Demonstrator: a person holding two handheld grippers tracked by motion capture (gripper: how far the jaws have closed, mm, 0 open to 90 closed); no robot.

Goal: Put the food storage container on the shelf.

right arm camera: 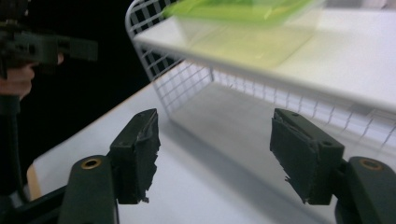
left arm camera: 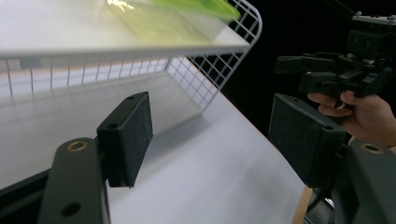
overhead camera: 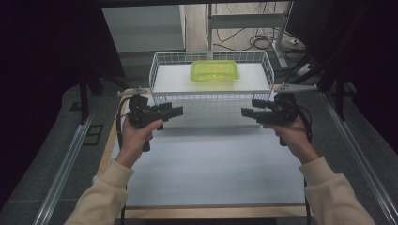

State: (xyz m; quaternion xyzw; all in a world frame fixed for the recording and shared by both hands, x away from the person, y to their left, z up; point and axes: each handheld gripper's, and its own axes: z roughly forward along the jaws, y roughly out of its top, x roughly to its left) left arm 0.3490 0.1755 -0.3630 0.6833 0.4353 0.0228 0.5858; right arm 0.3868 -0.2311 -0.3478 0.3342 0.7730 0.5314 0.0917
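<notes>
A white wire basket [overhead camera: 162,96] stands at the far middle of the table. Inside it a translucent green container [overhead camera: 214,71] rests on a raised white board. My left gripper [overhead camera: 176,111] is held level at the basket's front left corner, pointing right, open with nothing between its jaws. My right gripper [overhead camera: 244,112] faces it from the front right corner, also open and holding nothing. In the left gripper view the open gripper [left arm camera: 212,135] looks past the basket's wire wall [left arm camera: 196,79] at the container [left arm camera: 205,7]. In the right gripper view the open gripper [right arm camera: 215,149] sits below the container [right arm camera: 238,11].
A white mat [overhead camera: 211,159] covers the wooden table in front of the basket. Metal rails [overhead camera: 65,164] run along both sides. A desk frame with cables [overhead camera: 263,40] stands behind the basket. Dark curtains hang at left and right.
</notes>
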